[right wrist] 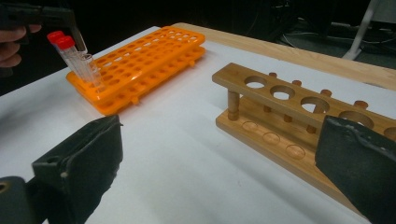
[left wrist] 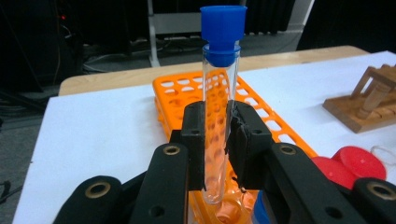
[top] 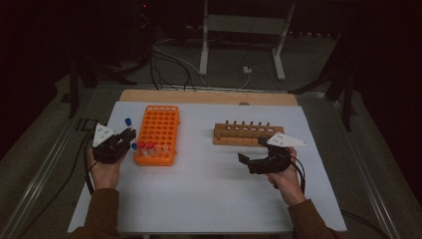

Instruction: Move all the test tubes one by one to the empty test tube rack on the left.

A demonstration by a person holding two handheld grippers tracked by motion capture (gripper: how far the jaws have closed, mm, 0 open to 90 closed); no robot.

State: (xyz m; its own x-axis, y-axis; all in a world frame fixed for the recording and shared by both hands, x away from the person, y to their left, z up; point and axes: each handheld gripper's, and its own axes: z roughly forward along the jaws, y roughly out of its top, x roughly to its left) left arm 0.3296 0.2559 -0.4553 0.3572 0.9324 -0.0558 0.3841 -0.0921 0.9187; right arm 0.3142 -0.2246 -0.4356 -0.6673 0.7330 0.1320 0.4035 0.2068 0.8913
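Note:
My left gripper [left wrist: 217, 140] is shut on a clear test tube with a blue cap [left wrist: 219, 70], held upright by its lower half. In the high view the left gripper [top: 117, 142] and its tube [top: 128, 122] stand just left of the orange rack [top: 157, 134]. Two red-capped tubes [top: 145, 146] stand in the rack's near row, with a blue cap [top: 134, 146] at the near left corner. My right gripper [top: 252, 149] is open and holds nothing, just in front of the wooden rack [top: 248, 133]. Its view shows the wooden rack [right wrist: 289, 116] with empty holes and the red-capped tubes [right wrist: 70, 56].
A white sheet [top: 209, 199] covers the table, with a bare wooden strip [top: 209, 96] along the far edge. Cables and a white frame's legs [top: 278, 55] lie on the dark floor beyond. A metal rail [top: 45, 169] runs along the left side.

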